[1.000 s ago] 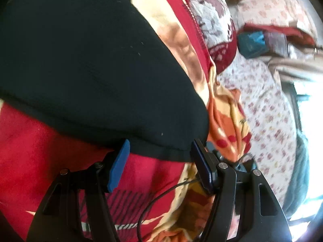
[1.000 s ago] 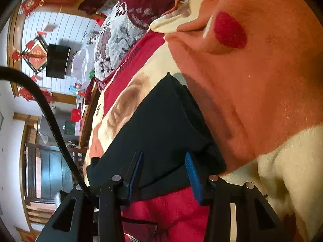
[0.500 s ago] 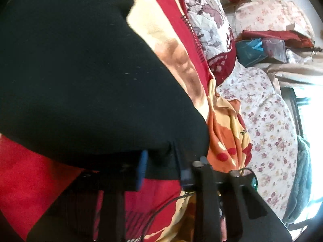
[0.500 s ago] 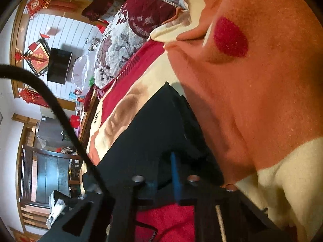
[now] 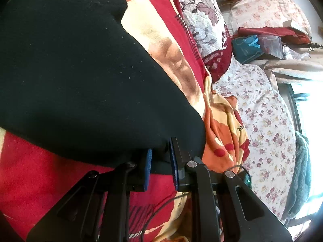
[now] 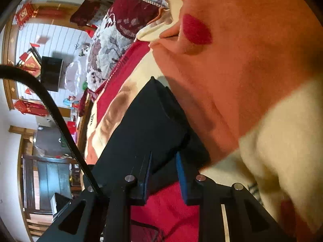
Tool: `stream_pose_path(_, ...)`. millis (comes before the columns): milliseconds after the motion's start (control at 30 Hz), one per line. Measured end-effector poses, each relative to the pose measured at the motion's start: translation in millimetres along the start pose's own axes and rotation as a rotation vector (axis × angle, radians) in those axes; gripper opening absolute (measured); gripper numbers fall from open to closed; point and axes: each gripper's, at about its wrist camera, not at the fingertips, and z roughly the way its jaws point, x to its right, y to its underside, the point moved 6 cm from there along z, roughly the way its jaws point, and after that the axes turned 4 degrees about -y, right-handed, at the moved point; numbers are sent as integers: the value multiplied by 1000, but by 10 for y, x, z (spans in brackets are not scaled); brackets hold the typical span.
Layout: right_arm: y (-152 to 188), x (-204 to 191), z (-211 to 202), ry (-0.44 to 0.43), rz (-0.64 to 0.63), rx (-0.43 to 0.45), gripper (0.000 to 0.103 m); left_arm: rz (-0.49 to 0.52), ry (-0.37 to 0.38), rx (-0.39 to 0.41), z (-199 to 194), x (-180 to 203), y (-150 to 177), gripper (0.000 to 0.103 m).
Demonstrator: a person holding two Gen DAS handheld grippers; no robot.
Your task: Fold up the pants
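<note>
The black pants [image 5: 80, 76] lie on a red, cream and orange blanket [image 5: 36, 177] on a bed. In the left wrist view they fill the upper left, and my left gripper [image 5: 160, 161] is shut on their near edge, close to a corner. In the right wrist view the pants [image 6: 145, 129] run away from me as a dark folded strip. My right gripper [image 6: 162, 168] is shut on their near edge, with black cloth between the blue pads [image 6: 181, 173].
An orange and cream fold of the blanket [image 6: 252, 80] rises close on the right. A flowered quilt [image 5: 201, 20] and a floral sheet [image 5: 262, 111] lie beyond. A black cable [image 6: 50, 109] crosses the right wrist view. Room furniture stands at far left.
Both grippers were open at the pants' edge one second ago. They have closed on the black cloth and now hold it, slightly lifted.
</note>
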Motion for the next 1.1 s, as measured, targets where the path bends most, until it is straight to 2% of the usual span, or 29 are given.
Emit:
stream_pose_path(67,-26,38,61,-33,51,-1,22,6,-2,3,-2,12,-2,16)
stream_pose_path(167,-65,33,65,-56,47,38,21,16,-8,1,-13,10,0,16)
stream_pose_path(233,-52,-4,11,-54,6,57,6,15,-7,-3,-33,11,9,12)
stream_pose_path(433,24,-177,-337,-65,-72,107,5,75,2,6,-223,93,95,12)
stream_pose_path(533,66,-132,-418,-16,-94,111,5,117,-31,0,-166,70,185,12)
stream_pose_path(700,99,162,-239,86,-49,65,5,105,-115,-61,84,-165,349,12)
stream_pose_path(800,125,153,-266,93,-34,60,5,131,-123,-53,48,-164,369,12)
stream_pose_path(867,97,77,-329,99,-56,83,9,202,-134,-20,-50,-67,379,12)
stream_pose_path(933,101,-26,-384,110,-103,97,18,272,-164,14,-149,13,403,12)
stream_pose_path(1000,141,-153,-403,129,-159,97,41,331,-190,51,-265,73,421,12)
stream_pose_path(1033,172,-217,-403,130,-183,94,43,346,-194,69,-323,87,419,12)
stream_pose_path(1100,258,-403,-355,74,-233,73,43,361,-208,103,-419,85,385,12)
